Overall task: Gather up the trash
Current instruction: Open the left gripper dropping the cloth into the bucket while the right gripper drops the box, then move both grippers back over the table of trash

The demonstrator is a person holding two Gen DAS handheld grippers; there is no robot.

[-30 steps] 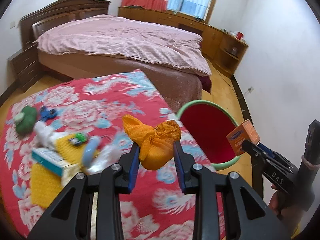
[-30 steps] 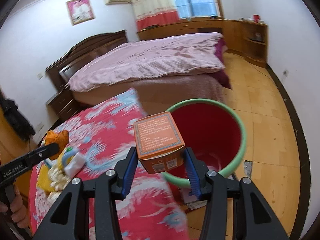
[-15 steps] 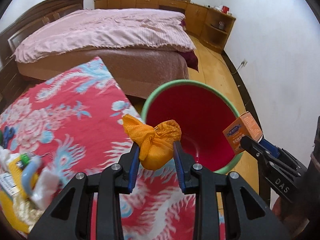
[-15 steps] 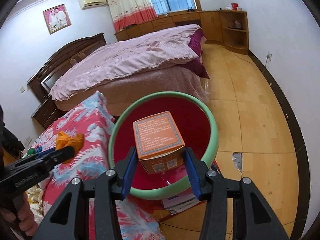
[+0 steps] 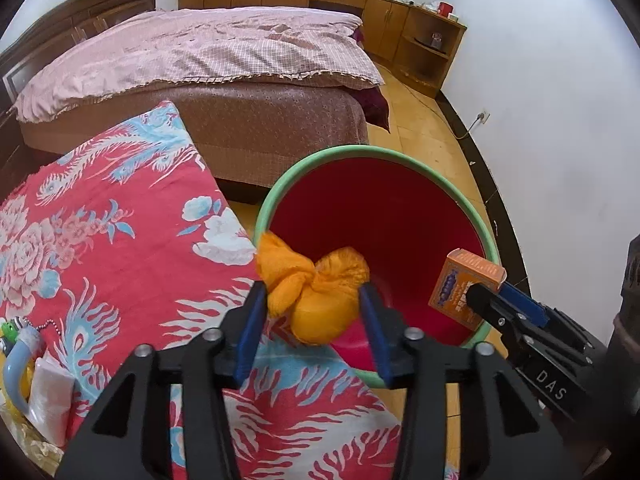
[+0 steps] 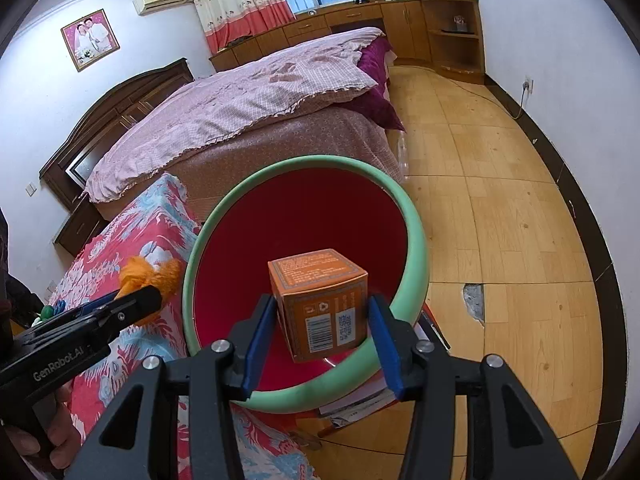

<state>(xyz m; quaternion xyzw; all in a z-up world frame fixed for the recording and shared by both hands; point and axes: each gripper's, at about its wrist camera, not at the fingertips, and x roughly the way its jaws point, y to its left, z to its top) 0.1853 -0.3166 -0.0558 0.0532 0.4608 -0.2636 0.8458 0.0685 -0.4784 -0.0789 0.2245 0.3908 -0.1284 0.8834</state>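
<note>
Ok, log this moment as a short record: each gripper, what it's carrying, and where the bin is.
left gripper: fingers on either side of the orange cloth bundle, at the bin's near rim
right gripper: orange box between the fingers, tilted, over the bin's opening
grip state: unclear for both
bin: red inside, green rim, beside the floral bedspread
trash in bin: neither item yet
</note>
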